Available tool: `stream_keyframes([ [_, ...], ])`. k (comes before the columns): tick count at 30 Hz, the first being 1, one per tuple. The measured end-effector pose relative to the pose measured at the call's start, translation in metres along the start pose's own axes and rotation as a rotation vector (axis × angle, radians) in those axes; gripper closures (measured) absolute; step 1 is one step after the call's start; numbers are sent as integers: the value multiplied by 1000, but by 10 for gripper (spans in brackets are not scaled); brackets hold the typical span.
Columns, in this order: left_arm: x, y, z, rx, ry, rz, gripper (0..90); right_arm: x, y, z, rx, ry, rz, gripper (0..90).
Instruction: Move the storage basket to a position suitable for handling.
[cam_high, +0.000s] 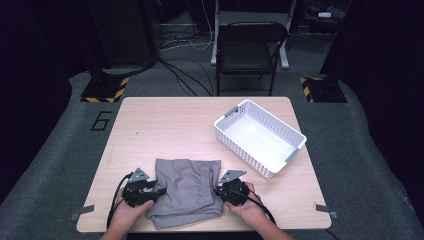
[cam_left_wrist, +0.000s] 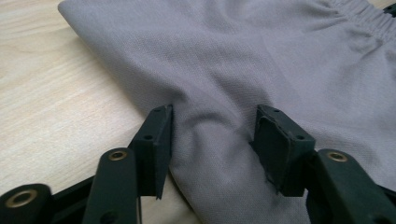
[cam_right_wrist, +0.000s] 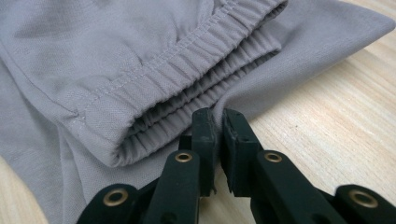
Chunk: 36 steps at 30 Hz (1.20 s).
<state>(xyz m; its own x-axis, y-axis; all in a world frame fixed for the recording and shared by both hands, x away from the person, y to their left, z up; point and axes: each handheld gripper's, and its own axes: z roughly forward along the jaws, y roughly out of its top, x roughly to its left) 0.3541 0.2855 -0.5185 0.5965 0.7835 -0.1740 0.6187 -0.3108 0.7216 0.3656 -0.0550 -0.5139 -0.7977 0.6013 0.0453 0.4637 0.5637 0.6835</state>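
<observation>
High view shows the folded grey garment lying at the lower middle of the frame, on the near part of the wooden surface, with the left gripper at its left edge and the right gripper at its right edge, each held in a hand coming up from the bottom. A white perforated basket sits at an angle on the right of the surface, well apart from the cloth. A black chair stands on the floor beyond the surface.

Left gripper view has the jaws spread wide, one on each side of a soft ridge of grey fabric along the garment's edge; the fabric lies between them, and the pads appear just beside the cloth rather than squeezing it.

Right gripper view has the jaws nearly pressed together, with only a thin slit between them, their tips at the fabric edge just below the gathered elastic waistband. Whether cloth is pinched in that slit cannot be told.
</observation>
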Motion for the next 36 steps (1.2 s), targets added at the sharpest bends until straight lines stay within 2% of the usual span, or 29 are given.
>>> stream_keyframes([
  [2, -3, 0, 2, -8, -10, -9, 487, -1, 0, -3, 17, 10, 19, 849],
  [3, -2, 1, 1, 15, -18, 16, 487, 0, 0, -4, 24, 10, 38, 850],
  [6, -7, 2, 3, 18, -19, 30, 486, -2, -3, -10, 35, 17, 26, 850],
  [10, -13, 4, 6, 20, -30, 6, 485, -2, -6, -16, 50, 14, 38, 851],
  [13, -15, 5, 7, 28, -31, 23, 484, -3, -7, -18, 44, 10, 58, 850],
  [15, -17, 5, 9, 27, -33, 20, 474, -5, -9, -20, 40, 10, 63, 847],
  [16, -16, 7, 8, 38, -37, 29, 463, -6, -10, -22, 44, 5, 69, 794],
  [17, -16, 7, 8, 38, -37, 29, 452, -4, -11, -22, 42, 2, 97, 735],
  [18, -15, 8, 7, 25, -31, 28, 435, -7, -10, -23, 32, -2, 80, 668],
  [19, -15, 8, 7, 25, -31, 28, 431, -8, -10, -25, 35, 3, 90, 640],
  [20, -14, 8, 5, 22, -35, 9, 420, -9, -9, -28, 12, 5, 107, 604],
  [21, -12, 9, 2, 25, -33, 17, 420, -9, -9, -28, 12, 5, 107, 604],
  [22, -12, 9, -1, 15, -28, 9, 417, -12, -8, -36, -25, -5, 134, 566],
  [24, -10, 10, -4, 2, -25, 3, 415, -15, -6, -45, -51, -29, 176, 527],
  [25, -10, 10, -4, 2, -25, 3, 414, -15, -6, -45, -51, -29, 176, 527],
  [26, -9, 11, -8, -6, -21, -5, 412, -21, -6, -54, -68, -62, 216, 487],
  [27, -8, 11, -10, -19, -13, -11, 409, -24, -7, -58, -70, -69, 227, 470],
  [29, -5, 12, -12, -33, 1, -18, 403, -32, -8, -69, -91, -124, 252, 432],
  [30, -5, 12, -12, -33, 1, -18, 399, -32, -8, -69, -91, -124, 252, 432],
  [31, -4, 11, -14, -33, -6, -39, 395, -40, -9, -81, -109, -161, 284, 387],
  [32, 0, 10, -14, -51, 14, -46, 391, -42, -9, -85, -116, -179, 304, 373],
  [35, 5, 10, -15, -48, 21, -56, 390, -50, -9, -99, -146, -245, 321, 332],
  [36, 10, 8, -15, -44, 39, -67, 390, -54, -9, -103, -151, -263, 318, 322],
])
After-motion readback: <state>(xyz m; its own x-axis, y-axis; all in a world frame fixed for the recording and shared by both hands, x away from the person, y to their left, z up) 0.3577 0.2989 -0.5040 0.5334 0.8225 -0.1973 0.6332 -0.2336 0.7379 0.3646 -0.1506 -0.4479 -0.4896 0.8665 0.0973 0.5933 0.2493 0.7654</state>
